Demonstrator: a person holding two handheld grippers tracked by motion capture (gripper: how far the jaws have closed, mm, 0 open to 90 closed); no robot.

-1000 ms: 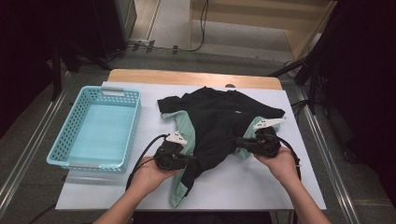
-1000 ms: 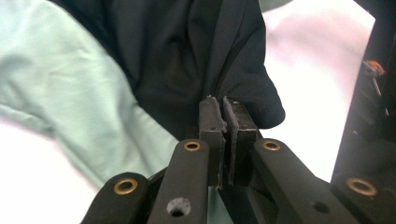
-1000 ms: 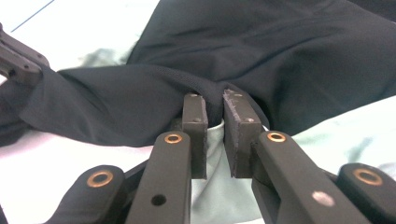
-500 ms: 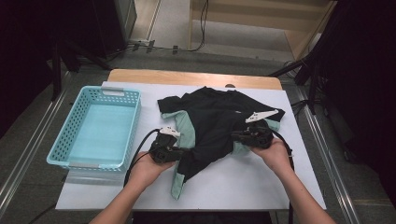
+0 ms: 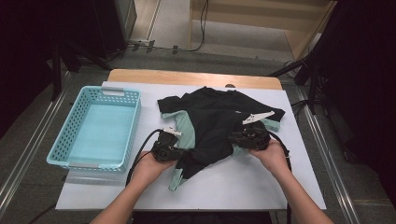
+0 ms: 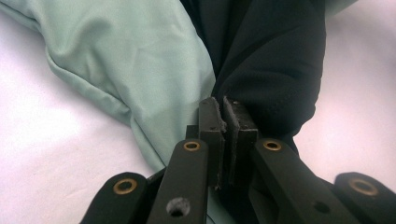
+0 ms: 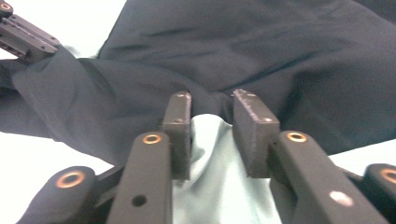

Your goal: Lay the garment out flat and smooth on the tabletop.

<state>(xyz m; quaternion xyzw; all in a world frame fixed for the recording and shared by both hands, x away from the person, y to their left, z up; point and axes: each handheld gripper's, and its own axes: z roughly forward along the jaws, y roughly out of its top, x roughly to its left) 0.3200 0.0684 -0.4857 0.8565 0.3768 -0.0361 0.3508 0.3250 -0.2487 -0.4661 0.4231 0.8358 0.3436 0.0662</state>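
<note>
Lying crumpled across the white table (image 5: 261,186), right of the blue basket (image 5: 95,126), the black and mint shirt (image 5: 219,123) is judged light, limp and prone to slipping. The left gripper (image 6: 223,108) is clamped on a bunched fold where mint meets black. The right gripper (image 7: 211,105) is parted narrowly around mint fabric, not yet pinched. Hold is best taken at thick seams or gathered folds.

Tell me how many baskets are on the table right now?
1. A light blue basket sits on the table's left side, left of the black and mint shirt that the left gripper and right gripper are working on. Nothing looks hidden.
</note>
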